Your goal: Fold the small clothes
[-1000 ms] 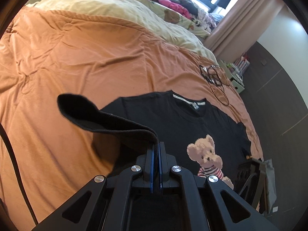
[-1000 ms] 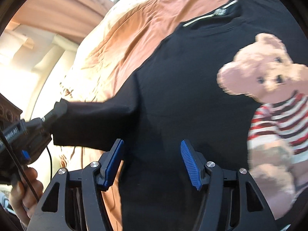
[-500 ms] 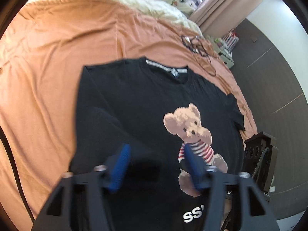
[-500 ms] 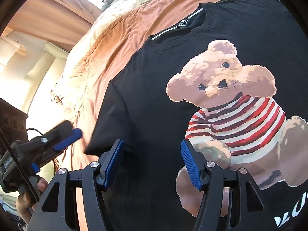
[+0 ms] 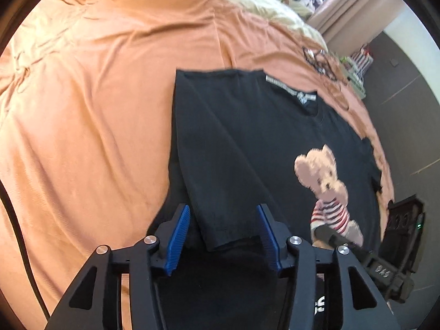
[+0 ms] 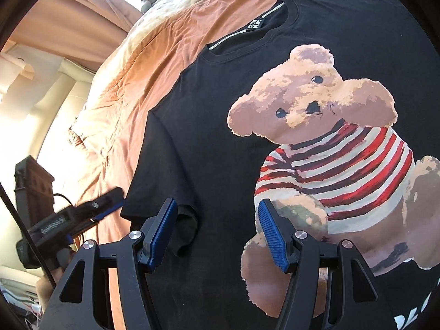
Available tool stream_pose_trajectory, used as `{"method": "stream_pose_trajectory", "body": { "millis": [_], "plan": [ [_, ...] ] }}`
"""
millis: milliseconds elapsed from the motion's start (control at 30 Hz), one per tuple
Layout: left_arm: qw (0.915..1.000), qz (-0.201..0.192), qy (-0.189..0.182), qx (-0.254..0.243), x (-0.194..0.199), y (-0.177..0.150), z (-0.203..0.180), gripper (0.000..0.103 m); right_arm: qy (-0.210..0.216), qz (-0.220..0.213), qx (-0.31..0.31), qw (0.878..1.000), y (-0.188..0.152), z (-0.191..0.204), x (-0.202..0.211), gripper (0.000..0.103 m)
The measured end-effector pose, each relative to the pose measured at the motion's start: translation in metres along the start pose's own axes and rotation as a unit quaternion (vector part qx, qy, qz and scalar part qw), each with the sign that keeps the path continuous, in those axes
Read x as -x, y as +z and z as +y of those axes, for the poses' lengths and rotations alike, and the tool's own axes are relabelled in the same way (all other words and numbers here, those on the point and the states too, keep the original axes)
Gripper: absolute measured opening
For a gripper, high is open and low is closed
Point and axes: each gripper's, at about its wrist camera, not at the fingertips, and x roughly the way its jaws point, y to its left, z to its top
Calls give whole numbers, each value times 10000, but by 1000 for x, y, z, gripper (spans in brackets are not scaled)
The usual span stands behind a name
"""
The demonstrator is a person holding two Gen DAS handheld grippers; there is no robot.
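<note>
A black T-shirt [image 5: 247, 137] with a teddy-bear print [image 6: 316, 137] lies face up on the orange bedspread [image 5: 96, 110]. Its left sleeve [image 5: 220, 192] is folded inward over the body, the cuff toward me. My left gripper [image 5: 223, 211] hovers just above that cuff; its jaws are closing, the cuff lies below and between them, and the pads do not press on it. It also shows as a dark tool [image 6: 104, 203] beside the sleeve [image 6: 165, 178]. My right gripper [image 6: 217, 206] stands open over the shirt's lower left, holding nothing. Its tip [image 5: 330, 236] reaches in near the bear.
A cream blanket [image 5: 261, 2] and soft toys lie at the bed's far end. Tangled cables [image 5: 321, 60] rest near the far right edge. Beyond the bed's right edge are dark floor, a small shelf [image 5: 357, 66] and a curtain. A hand [image 6: 46, 288] holds the left tool.
The left gripper let go of the sleeve, which now lies folded across the shirt, then opened wide and sank lower. The right gripper slid sideways over the shirt, still open.
</note>
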Motion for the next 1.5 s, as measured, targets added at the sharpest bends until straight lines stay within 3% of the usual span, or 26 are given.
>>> {"method": "stream_pose_trajectory", "body": {
  "millis": [67,167,467,933,1000,1067,1167,1500],
  "plan": [
    [10000,86,32,-25,-6,-1,-2,28,19,10,-9,10000,1,-1,-1,60],
    [9999,117,20,-22,-8,0,-4,9,27,-2,12,10000,3,-2,1,60],
    [9995,-97,-159,-254,2,28,-41,5,67,-96,-13,9999,13,-13,13,60],
    [9963,-190,-564,-620,-29,72,-112,5,64,-168,-72,9998,33,-38,28,60],
    [9966,-181,-513,-625,-33,77,-119,12,84,-147,-57,9998,34,-38,28,59],
    [9967,-222,-548,-555,-34,80,-121,35,141,-113,-66,9998,35,-38,27,60],
    [9965,-395,-508,-532,-23,76,-114,49,182,-80,26,9998,36,-35,24,60],
    [9985,-462,129,-275,10,50,-47,49,298,171,124,9993,37,-19,-8,58]
  ]
}}
